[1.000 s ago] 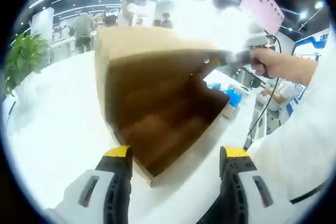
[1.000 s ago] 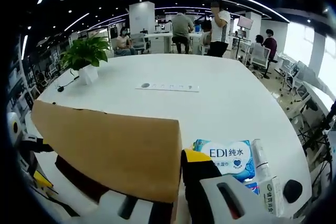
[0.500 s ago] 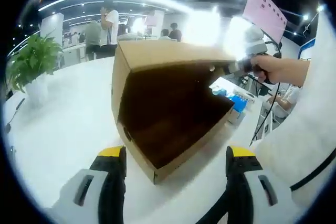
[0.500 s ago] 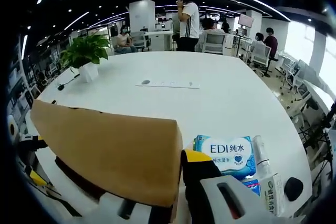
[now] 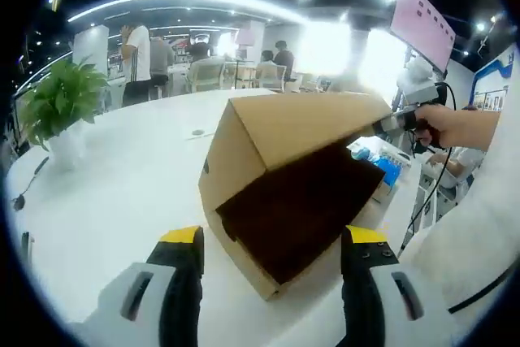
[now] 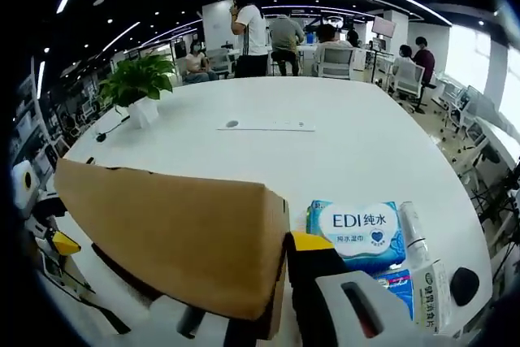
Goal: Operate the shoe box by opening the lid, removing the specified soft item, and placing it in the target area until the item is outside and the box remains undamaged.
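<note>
In the left gripper view, your left gripper (image 5: 275,241) rises from 6 o'clock with its two yellow-tipped jaws wide apart, and nothing is between them. The brown shoe box (image 5: 280,180) stands on the white table (image 5: 114,201) just ahead of the jaws, a little toward 1 o'clock. Its lid (image 5: 313,123) is lifted, so you look into the dark inside, and I cannot tell what is in there. At 3 o'clock your hand (image 5: 455,126) holds the right gripper (image 5: 388,123), which touches the far edge of the lid. Behind the box, at about 2 o'clock, a blue and white wipes pack (image 5: 386,164) lies on the table. A potted plant (image 5: 58,107) stands at 9 o'clock, and people (image 5: 142,50) are at desks around 11 o'clock.

In the right gripper view, the lid (image 6: 179,229) covers the area from 9 o'clock to 6 o'clock. Your right gripper has one yellow-tipped jaw on the right of the lid's edge and the other jaw under the cardboard, so it is closed on the lid. The wipes pack (image 6: 357,229) lies at 4 o'clock, touching a white tube (image 6: 413,233) on its right side. The potted plant (image 6: 138,87) is at 10 o'clock, and a flat white strip (image 6: 266,125) lies on the table near 12 o'clock.
</note>
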Motion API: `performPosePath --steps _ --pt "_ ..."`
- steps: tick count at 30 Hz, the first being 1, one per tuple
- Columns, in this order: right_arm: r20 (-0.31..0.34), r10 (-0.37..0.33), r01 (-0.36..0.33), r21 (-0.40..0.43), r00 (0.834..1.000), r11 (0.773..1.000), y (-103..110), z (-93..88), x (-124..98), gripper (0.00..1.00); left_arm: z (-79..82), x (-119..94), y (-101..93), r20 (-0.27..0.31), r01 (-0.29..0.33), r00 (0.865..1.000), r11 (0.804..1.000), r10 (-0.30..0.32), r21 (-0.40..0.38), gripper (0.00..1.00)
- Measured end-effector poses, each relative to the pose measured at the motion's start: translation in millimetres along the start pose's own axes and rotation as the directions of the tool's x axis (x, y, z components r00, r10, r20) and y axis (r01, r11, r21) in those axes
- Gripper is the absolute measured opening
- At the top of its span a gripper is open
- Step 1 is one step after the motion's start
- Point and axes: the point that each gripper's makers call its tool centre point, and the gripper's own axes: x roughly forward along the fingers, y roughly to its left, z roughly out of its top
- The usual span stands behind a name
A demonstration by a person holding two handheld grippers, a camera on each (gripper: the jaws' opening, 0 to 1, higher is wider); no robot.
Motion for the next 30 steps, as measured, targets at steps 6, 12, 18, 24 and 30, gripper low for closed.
performPosePath --steps 6,12,18,24,30 --pt "-0.004 0.007 -0.007 -0.019 1.000 1.000 3.1 -3.6 -1.8 0.10 4.9 2.4 -0.6 0.000 -0.001 1.000 1.000 0.001 0.006 0.67" --pt "0.001 0.015 -0.015 -0.015 1.000 1.000 5.1 -5.0 -3.4 0.13 6.3 4.6 -1.4 0.000 -0.002 1.000 1.000 0.002 -0.006 0.66" --pt "0.007 0.029 -0.028 -0.070 1.000 0.997 9.9 -7.6 -6.3 0.17 5.5 5.9 1.9 -0.008 -0.008 1.000 1.000 0.008 -0.007 0.64" --pt "0.035 0.053 -0.050 -0.080 0.998 0.996 12.1 -8.2 -9.2 0.22 7.2 7.2 3.8 -0.008 -0.008 1.000 1.000 0.008 -0.001 0.63" --pt "0.037 0.052 -0.049 -0.066 0.998 0.997 11.1 -10.9 -12.0 0.22 5.8 6.6 7.3 -0.009 -0.010 1.000 1.000 0.010 -0.008 0.63"
